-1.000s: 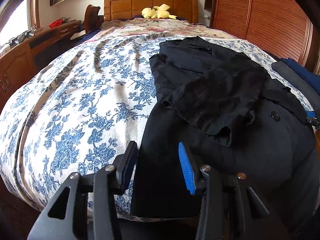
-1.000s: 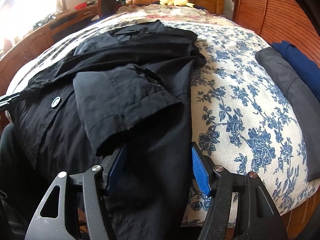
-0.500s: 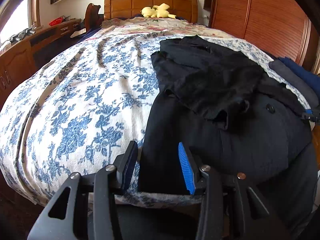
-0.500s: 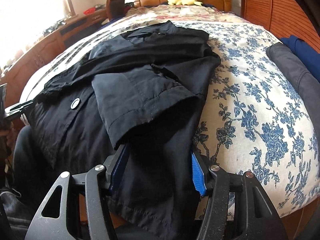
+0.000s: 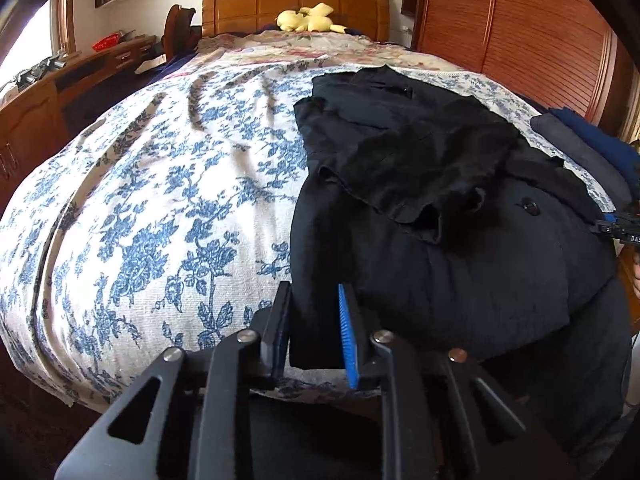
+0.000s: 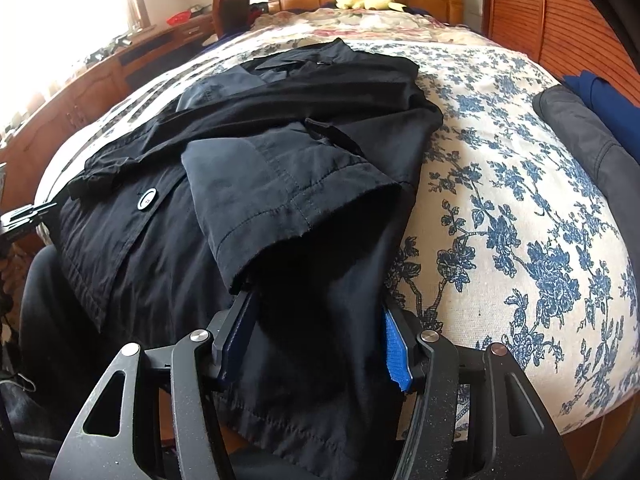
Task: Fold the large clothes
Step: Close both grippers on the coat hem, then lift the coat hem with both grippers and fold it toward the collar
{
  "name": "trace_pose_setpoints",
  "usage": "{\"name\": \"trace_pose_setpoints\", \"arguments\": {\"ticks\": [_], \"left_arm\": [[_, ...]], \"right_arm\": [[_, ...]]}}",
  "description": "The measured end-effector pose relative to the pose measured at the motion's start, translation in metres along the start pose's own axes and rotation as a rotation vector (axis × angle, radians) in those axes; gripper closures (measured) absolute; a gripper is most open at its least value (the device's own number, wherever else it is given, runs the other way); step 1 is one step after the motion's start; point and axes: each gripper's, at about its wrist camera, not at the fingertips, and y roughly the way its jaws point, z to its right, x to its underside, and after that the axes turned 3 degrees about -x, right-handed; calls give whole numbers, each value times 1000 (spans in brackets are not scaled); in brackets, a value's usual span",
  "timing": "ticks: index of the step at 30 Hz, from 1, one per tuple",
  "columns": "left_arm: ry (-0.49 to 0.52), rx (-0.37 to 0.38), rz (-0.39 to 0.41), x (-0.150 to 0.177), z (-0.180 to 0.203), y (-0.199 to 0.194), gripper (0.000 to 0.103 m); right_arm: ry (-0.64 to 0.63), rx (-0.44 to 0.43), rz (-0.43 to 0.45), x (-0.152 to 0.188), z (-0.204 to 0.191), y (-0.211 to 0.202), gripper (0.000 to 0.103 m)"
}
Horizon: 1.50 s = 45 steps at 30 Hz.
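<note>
Nearest in the left wrist view, the left claw (image 5: pixel 314 326) has its two fingers set apart with a clear gap, and the near left corner of the black coat (image 5: pixel 420 272) lies in that gap without being pinched; the black finger (image 5: pixel 280 326) sits over the coat's edge where it meets the bedspread (image 5: pixel 160 200), the blue-padded finger (image 5: pixel 348 332) over the cloth itself. In the right wrist view, the right claw (image 6: pixel 316 344) is spread wide, its fingers standing either side of the coat's lower hem, which hangs over the foot of the bed; the cloth runs loose between them and I cannot tell whether either pad touches it.

Just beyond the right claw, a sleeve (image 6: pixel 288 196) is folded across the coat's front, its open cuff pointing toward the claw. A pale button (image 6: pixel 147 199) shows to the left of that sleeve. The coat (image 6: pixel 280 128) lies lengthwise on the blue-flowered bedspread (image 6: pixel 520 220), collar toward the headboard, with bare bedspread on both sides.

Along the bed's right edge rest a grey folded garment (image 6: pixel 580 132) and a blue one (image 6: pixel 608 96), apart from the coat. Farther off, a yellow soft toy (image 5: pixel 310 20) sits against the wooden headboard (image 5: pixel 296 4). A wooden wardrobe (image 5: pixel 520 32) stands to the right and a wooden desk (image 5: pixel 80 72) to the left.
</note>
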Motion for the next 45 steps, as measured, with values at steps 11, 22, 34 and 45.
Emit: {"name": "trace_pose_setpoints", "arguments": {"ticks": [11,22,34,45], "left_arm": [[1,15,153,-31,13,-53,101],[18,50,387,-67,39,-181,102],[-34,93,458,-100,42,-200,101],[-79,29,418,-157,37,-74,101]], "right_arm": [[-63,37,65,-22,-5,-26,100],[-133,6,329,-44,-38,-145,102],[-67,-4,444,-46,-23,-196,101],[19,53,406,-88,11,-66,101]]}}
